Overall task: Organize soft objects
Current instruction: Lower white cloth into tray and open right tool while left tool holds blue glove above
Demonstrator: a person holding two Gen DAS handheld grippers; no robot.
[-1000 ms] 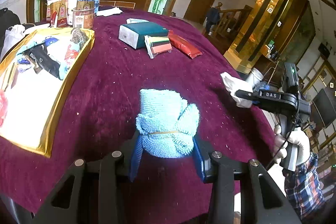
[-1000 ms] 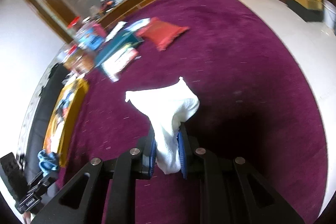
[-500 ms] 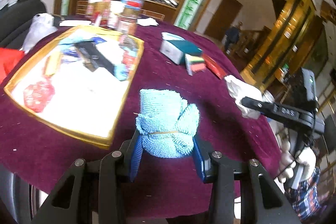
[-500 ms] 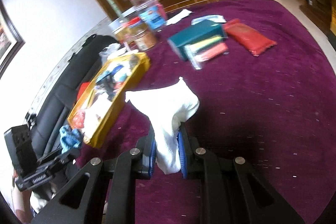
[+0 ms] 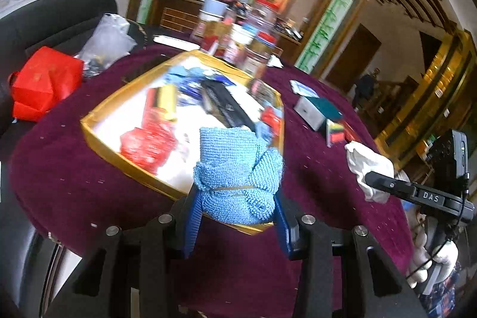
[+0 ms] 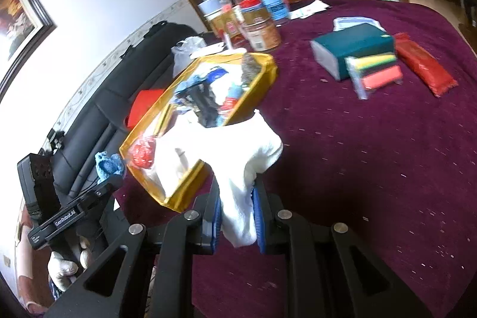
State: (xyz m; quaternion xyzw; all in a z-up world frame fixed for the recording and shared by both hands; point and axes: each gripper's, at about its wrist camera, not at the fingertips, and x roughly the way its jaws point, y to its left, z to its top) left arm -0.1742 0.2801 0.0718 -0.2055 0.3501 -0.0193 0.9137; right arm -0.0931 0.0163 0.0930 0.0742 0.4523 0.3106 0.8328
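Left wrist view puts my left gripper [image 5: 235,216] nearest, its 2 blue pads pinching the blue towel [image 5: 237,178], a rolled bundle cinched by a thin band. Just past it lies the tray [image 5: 101,139], gold-rimmed and already crowded with small packets. 1 second ago this camera looked across open purple cloth with the tray off to the left; now the tray sits straight ahead and the towel hangs over its near corner. I read that as a swing toward the drop spot, so the towel looks almost placed, though not yet let go.

To the right, my right gripper [image 5: 369,179] shows side-on, clamped on the white cloth [image 5: 369,166] above the table [image 5: 322,169].

Right wrist view confirms it: the right gripper [image 6: 237,216] squeezes the cloth between both pads, the loose end flopping forward. That camera has turned as well, from bare table to the tray's right edge, so both loads are converging on 1 bin. Beyond sit the green box [image 6: 351,48] and jars [image 6: 259,26], untouched. Room in the tray looks tight; I judge the bare white patch nearest me the likeliest landing spot.
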